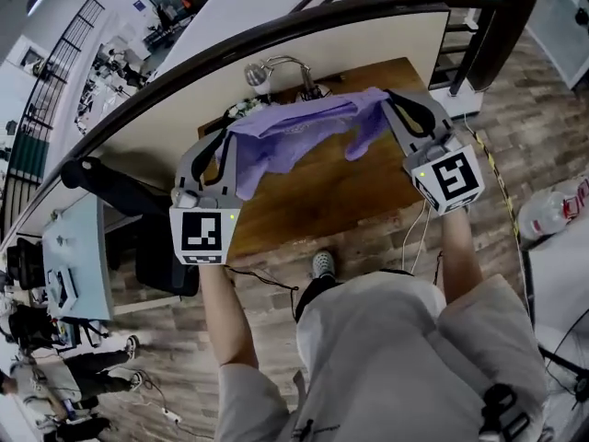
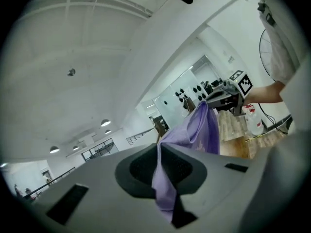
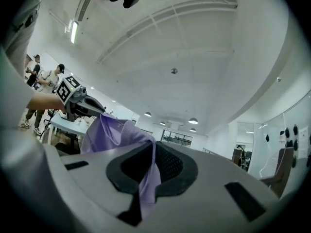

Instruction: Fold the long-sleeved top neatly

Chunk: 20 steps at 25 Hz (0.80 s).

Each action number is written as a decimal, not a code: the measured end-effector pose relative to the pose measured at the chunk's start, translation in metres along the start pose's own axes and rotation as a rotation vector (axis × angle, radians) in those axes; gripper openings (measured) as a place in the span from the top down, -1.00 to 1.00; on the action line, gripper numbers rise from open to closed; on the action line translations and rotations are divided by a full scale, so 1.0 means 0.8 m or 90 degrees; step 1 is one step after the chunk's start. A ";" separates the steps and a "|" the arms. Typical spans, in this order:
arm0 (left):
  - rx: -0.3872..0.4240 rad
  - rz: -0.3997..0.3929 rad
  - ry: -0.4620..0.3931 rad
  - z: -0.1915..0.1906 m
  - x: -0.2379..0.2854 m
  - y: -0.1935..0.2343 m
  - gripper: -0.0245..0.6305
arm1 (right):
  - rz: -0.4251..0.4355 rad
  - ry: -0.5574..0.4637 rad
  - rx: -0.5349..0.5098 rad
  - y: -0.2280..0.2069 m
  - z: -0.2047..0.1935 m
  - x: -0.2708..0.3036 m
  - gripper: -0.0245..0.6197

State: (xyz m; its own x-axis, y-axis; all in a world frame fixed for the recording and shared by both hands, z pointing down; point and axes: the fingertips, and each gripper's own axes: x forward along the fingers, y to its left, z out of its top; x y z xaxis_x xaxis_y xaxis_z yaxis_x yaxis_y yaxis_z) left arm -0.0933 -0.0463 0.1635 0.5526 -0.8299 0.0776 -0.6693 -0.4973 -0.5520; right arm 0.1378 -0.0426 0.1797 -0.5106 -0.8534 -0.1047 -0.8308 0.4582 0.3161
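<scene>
**Long-sleeved top held aloft**

The left gripper has its jaws clamped on one end of the purple fabric. It sags above the wooden table, toward its far edge. The right gripper pinches the other end.

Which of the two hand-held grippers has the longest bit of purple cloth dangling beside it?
The left hand-held gripper: the purple top's longest fold hangs right beside it, while cloth near the right hand-held gripper hangs shorter.

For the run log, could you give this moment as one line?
purple top: held above table; left gripper: shut on it; right gripper: shut on it
</scene>
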 end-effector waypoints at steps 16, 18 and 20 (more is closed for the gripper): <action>0.001 0.083 0.020 0.106 -0.175 -0.153 0.80 | 0.055 -0.097 -0.033 0.033 0.080 -0.199 0.84; -0.010 0.089 0.020 0.119 -0.196 -0.164 0.80 | 0.055 -0.102 -0.044 0.038 0.091 -0.221 0.84; -0.015 0.093 0.024 0.133 -0.216 -0.171 0.80 | 0.055 -0.102 -0.057 0.042 0.103 -0.242 0.84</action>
State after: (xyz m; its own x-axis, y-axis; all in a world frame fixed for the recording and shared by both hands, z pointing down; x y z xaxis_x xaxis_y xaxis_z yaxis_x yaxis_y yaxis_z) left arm -0.0441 0.1919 0.1373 0.4302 -0.9023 0.0295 -0.7524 -0.3764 -0.5406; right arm 0.1906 0.1583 0.1325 -0.6132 -0.7586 -0.2202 -0.7632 0.4972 0.4126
